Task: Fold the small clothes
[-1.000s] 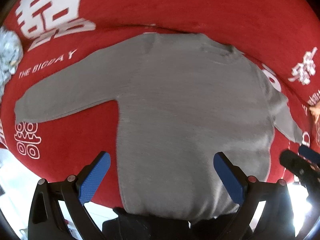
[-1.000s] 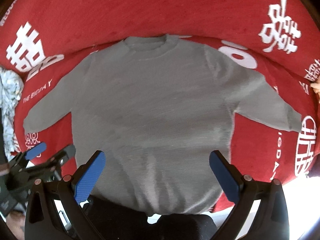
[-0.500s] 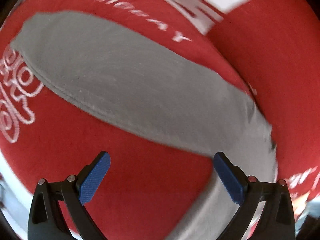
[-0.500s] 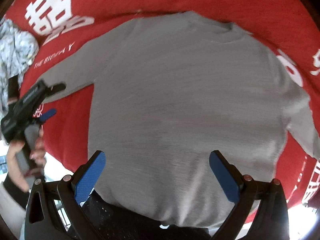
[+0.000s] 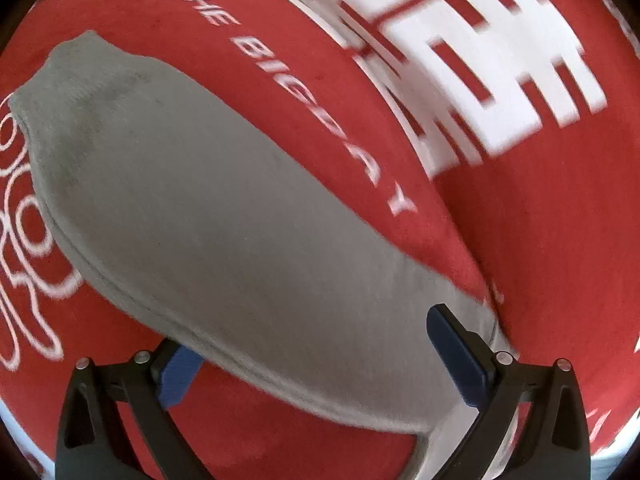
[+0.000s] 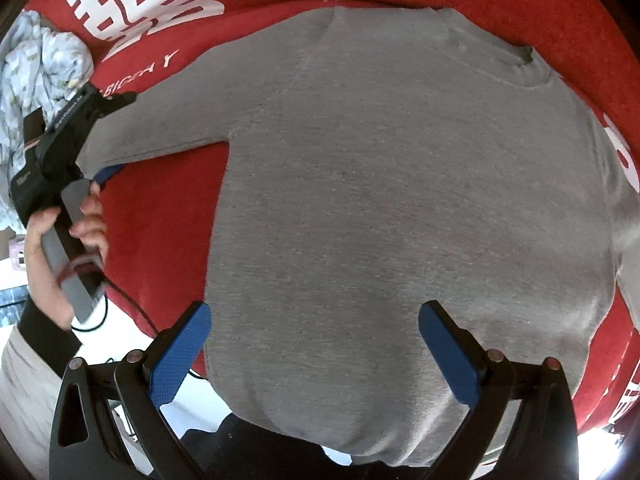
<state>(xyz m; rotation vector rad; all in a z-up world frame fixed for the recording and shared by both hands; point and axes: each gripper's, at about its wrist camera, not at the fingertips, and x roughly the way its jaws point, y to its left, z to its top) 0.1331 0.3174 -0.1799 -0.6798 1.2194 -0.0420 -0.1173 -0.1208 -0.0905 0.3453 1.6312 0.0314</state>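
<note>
Left hand-held gripper [image 5: 316, 350] spread astride grey sweater [image 6: 400, 184] sleeve

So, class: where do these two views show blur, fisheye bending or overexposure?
Left wrist view: the white lettering on the red cloth is motion-smeared, and the grey sweater sleeve bulges. Right wrist view: sharper, with blown-out white beyond the cloth's lower edges; its corners are black.

Both grippers' jaws wide apart: left gripper [image 5: 316, 354] low, right gripper [image 6: 316, 354] hovering.
</note>
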